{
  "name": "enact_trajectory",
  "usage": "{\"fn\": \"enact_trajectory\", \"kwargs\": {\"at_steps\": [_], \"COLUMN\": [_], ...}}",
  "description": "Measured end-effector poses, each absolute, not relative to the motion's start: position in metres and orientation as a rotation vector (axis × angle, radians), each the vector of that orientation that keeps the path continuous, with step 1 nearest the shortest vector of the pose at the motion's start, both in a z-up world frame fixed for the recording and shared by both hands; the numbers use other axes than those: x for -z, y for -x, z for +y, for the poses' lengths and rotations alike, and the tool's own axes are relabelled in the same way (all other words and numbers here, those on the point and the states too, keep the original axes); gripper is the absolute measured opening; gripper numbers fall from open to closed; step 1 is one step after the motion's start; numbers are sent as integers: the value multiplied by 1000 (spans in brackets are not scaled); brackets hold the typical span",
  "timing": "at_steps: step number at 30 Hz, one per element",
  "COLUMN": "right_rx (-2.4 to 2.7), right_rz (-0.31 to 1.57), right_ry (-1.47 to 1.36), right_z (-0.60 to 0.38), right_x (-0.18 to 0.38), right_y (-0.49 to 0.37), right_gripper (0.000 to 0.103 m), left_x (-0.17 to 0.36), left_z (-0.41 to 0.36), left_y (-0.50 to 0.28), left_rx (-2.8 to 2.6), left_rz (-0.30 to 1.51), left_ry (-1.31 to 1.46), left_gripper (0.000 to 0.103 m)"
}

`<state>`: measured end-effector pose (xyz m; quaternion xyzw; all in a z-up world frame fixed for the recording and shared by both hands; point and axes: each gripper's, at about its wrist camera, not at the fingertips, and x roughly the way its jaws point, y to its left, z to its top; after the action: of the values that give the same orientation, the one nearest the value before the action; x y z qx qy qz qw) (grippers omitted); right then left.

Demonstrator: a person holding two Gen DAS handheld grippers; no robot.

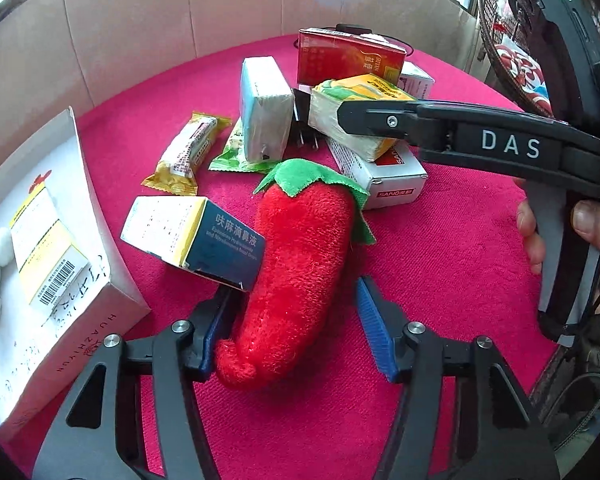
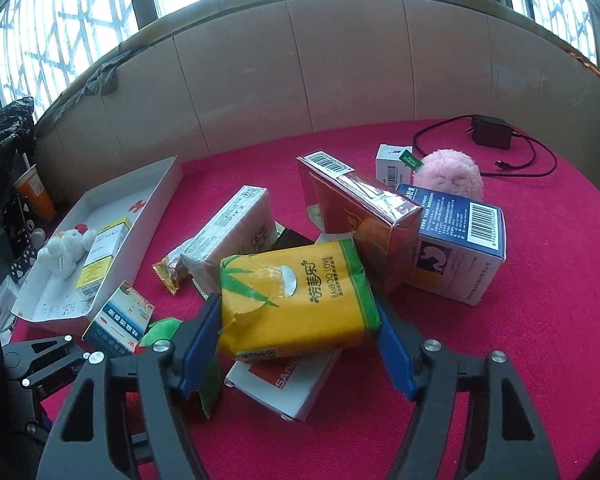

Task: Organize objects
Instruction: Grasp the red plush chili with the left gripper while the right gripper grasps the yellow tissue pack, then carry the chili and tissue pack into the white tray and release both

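Note:
A red plush chili with a green cap lies on the pink tablecloth. It sits between the jaws of my left gripper; the left pad touches it, and the right pad stands a little apart, so this gripper is open. In the right wrist view a yellow tissue pack rests on a white box. My right gripper has both blue pads against the pack's sides and is shut on it. One of its fingers crosses the same pack in the left wrist view.
A white open tray at the left holds a white plush and a yellow-and-white carton. A blue-and-yellow carton leans on the chili. Behind lie a white tissue pack, a snack bar, a red box, a blue-and-white box, a pink plush and a charger.

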<state>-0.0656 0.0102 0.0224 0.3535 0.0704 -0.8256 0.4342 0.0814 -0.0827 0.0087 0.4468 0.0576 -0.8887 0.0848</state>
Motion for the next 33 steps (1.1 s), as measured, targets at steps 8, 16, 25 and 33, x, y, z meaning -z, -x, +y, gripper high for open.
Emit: {"fn": "enact_trajectory", "kwargs": {"at_steps": [8, 16, 25, 33], "right_rx": [2069, 2075, 2071, 2076], "right_rz": [96, 13, 10, -13], "right_ry": [-892, -863, -829, -823], "right_z": [33, 53, 51, 54], "right_x": [-25, -40, -52, -59], "right_y": [65, 59, 48, 45], "right_gripper": [72, 72, 72, 72], "left_x": [-9, -25, -37, -46], "left_z": [-77, -64, -62, -69], "left_y": [-74, -70, -89, -106], "left_rx": [2659, 2711, 2730, 2740], "left_rz": [98, 29, 34, 83], "left_ry": [-1275, -1170, -1087, -1025], "left_gripper": [31, 31, 31, 31]}}
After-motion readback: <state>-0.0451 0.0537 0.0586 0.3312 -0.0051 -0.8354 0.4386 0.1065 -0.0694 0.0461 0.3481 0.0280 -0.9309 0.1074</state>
